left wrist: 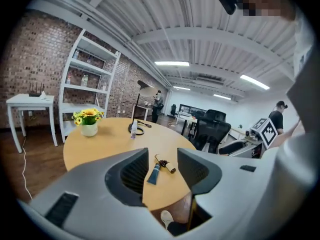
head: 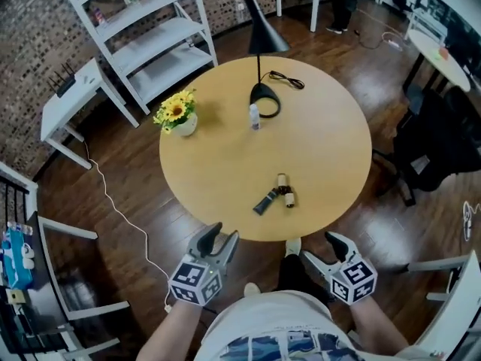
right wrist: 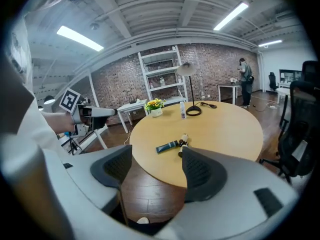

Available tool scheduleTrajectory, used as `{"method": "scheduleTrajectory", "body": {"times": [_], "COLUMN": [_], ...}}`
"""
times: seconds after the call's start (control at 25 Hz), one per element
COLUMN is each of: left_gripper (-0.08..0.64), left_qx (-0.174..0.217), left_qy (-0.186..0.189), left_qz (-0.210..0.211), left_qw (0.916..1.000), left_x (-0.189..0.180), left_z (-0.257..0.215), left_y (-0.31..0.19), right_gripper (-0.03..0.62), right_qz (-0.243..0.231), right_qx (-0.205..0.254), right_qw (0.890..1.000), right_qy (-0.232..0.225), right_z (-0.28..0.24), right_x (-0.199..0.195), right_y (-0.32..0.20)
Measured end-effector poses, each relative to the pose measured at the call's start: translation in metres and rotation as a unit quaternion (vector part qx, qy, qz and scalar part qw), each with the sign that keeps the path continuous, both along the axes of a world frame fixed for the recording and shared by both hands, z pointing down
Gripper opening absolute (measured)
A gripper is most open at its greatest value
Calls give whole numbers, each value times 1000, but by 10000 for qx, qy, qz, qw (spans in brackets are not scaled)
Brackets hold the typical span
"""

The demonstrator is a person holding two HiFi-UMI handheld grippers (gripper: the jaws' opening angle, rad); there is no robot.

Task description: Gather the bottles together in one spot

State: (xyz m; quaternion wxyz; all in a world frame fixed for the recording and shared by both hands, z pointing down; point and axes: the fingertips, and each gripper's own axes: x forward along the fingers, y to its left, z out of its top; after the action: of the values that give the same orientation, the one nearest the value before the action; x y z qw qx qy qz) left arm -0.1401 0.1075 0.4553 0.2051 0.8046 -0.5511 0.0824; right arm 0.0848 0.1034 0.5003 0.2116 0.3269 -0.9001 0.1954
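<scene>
1. Head view: round wooden table (head: 323,149).
   - A blue tube (head: 265,201) lies flat near the near edge. A brown bottle (head: 284,190) lies just beside the tube's right end. Whether that is 1 bottle or 2 end to end, I cannot tell.
   - A small white bottle (head: 254,116) stands upright well apart from them, just beside the base of a black lamp (head: 264,100).
   - A flower pot (head: 184,122) with yellow blooms sits at the table's left.
   - The left gripper (head: 223,237) and right gripper (head: 325,250) are both off the near edge, over the floor, and touch nothing.
2. Left gripper view: jaws released and standing apart, with nothing between the pads.
   - Through the gap the tube and brown bottle show on the tabletop beyond, out of reach.
   - The white bottle stands farther back by the lamp, with the flower pot to its left.
   - A white shelf (left wrist: 90,84) stands against the brick wall.
3. Right gripper view: jaws released and apart, with nothing held.
   - The tube and brown bottle lie on the table just past the jaw tips, not touched.
   - The white bottle is upright at the far side, next to the lamp base.
   - An office chair (right wrist: 300,134) stands at the right.
</scene>
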Motion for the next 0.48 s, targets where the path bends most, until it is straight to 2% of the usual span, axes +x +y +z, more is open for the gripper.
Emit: {"method": "scheduleTrajectory", "body": {"times": [0.24, 0.48], "left_gripper": [178, 177], "left_qx": [-77, -209], "left_qy": [193, 353], "left_qz": [-45, -279], "left_qw": [9998, 9988], "left_x": [-27, -29], "left_z": [0, -3], "left_y": [85, 125], "right_gripper": [339, 337], "right_qz": [111, 143], "right_qx": [75, 307], "right_qw": [9995, 9990], "right_qy": [293, 305], "right_z": [-18, -40], "right_x": [-16, -14], "right_y": [69, 95]}}
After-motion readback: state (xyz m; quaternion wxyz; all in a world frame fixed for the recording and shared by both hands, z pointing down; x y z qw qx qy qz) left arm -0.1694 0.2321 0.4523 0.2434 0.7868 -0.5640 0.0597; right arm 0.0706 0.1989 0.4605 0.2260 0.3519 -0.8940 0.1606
